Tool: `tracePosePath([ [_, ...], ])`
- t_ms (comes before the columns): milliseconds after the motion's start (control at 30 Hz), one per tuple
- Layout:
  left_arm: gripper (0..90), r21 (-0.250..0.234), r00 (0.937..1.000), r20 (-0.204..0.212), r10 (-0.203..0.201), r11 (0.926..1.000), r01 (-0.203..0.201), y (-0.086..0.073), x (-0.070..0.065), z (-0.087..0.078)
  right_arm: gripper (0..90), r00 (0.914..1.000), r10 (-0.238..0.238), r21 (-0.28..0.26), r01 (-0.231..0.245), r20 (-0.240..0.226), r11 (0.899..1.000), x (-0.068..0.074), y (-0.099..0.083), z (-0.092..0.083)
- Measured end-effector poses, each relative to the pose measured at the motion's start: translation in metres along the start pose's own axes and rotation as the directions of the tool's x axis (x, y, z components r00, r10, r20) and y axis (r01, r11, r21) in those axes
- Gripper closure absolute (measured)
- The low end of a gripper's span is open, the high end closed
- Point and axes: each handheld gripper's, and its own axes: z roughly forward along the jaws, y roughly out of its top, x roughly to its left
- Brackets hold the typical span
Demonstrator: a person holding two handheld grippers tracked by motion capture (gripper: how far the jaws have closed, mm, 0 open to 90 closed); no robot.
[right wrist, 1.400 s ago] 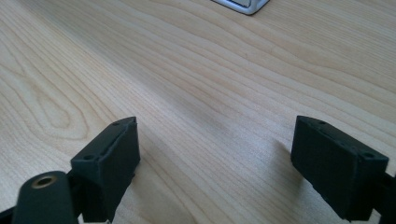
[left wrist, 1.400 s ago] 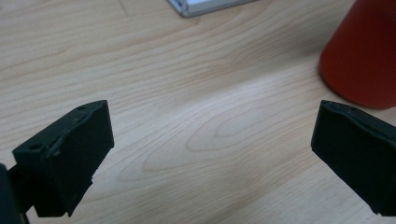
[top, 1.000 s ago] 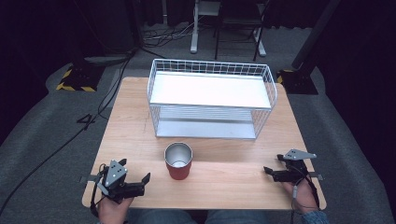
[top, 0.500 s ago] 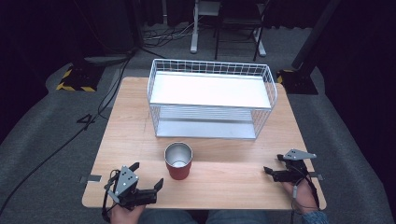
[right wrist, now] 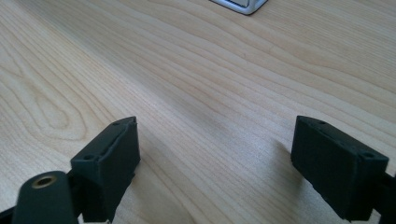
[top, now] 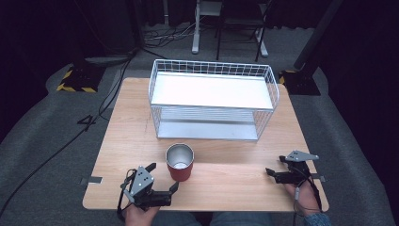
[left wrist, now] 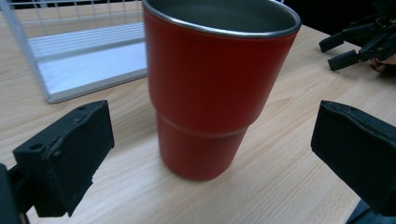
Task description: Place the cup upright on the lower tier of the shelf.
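Cup approach under way, nothing grasped yet

Your left gripper sits at the near edge of the table with its jaws spread wide, and it holds nothing. In the left gripper view the two black jaws stand well apart on either side of the red cup, with bare wood showing between each pad and the cup's wall, so there is no contact yet. The opening looks wider than the cup's base, which should let you slide in around it without nudging it.

From there, the cup stands upright and empty just ahead and to the right of that gripper, near the front of the table. Behind it, well apart, is the white wire rack with its two shelves, both bare.

Your right gripper rests low near the right front corner, also released, jaws apart over plain wood, as the right gripper view shows. It touches nothing and is well away from the cup.

As for progress, you are at the very start, by my reading: the cup has not been lifted, and the grasp itself is still to come. What is left is to close the left jaws on the cup's lower body and carry it, most likely towards the rack.
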Motion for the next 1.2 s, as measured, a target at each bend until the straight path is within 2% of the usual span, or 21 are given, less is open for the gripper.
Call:
tracePosePath([
  [100,0.0,-0.001,1.0000,0.001,-0.004,1.0000,0.004,0.001,-0.001,0.004,15.9,1.0000,0.001,-0.001,-0.001,0.001,1.000,0.000,0.000,0.000],
  [200,0.0,0.008,0.9996,-0.027,0.010,0.9999,-0.010,0.001,-0.003,0.010,15.9,1.0000,0.002,0.000,-0.002,0.002,1.000,0.000,0.000,0.000],
  [467,0.0,0.044,0.9976,-0.066,-0.022,0.9987,0.025,0.000,-0.003,0.030,15.9,0.9999,0.010,-0.002,-0.010,0.006,1.000,0.000,0.000,0.000],
  [567,0.0,0.052,0.9972,-0.068,-0.031,0.9980,0.035,-0.001,-0.002,0.034,15.9,0.9999,0.010,-0.002,-0.010,0.008,1.000,0.000,0.000,0.000],
  [600,0.0,0.080,0.9973,-0.066,-0.032,0.9961,0.037,-0.002,-0.002,0.040,15.9,0.9999,0.011,-0.002,-0.011,0.009,1.000,0.000,0.000,0.000],
  [633,0.0,0.080,0.9973,-0.066,-0.032,0.9961,0.037,-0.002,-0.002,0.040,15.9,0.9999,0.011,-0.002,-0.011,0.009,1.000,0.000,0.000,0.000],
  [667,0.0,0.105,0.9976,-0.066,-0.021,0.9941,0.028,-0.002,-0.002,0.045,15.9,0.9999,0.012,-0.002,-0.012,0.010,1.000,0.000,0.000,0.000],
  [767,0.0,0.121,0.9976,-0.068,-0.015,0.9924,0.023,-0.002,-0.003,0.051,15.9,0.9999,0.012,-0.003,-0.012,0.010,1.000,-0.001,0.000,0.000],
  [900,0.0,0.140,0.9975,-0.070,-0.005,0.9901,0.014,-0.002,-0.002,0.057,16.1,0.9999,0.013,-0.002,-0.013,0.010,1.000,-0.001,0.000,0.000],
  [1067,0.3,0.143,0.9964,-0.083,-0.018,0.9893,0.029,-0.003,0.000,0.061,16.1,0.9998,0.014,-0.002,-0.014,0.012,1.000,-0.001,0.000,0.000],
  [1200,3.5,0.160,0.9971,-0.070,-0.030,0.9863,0.041,-0.005,0.004,0.064,16.1,0.9998,0.014,-0.002,-0.014,0.013,1.000,-0.001,0.000,0.000],
])
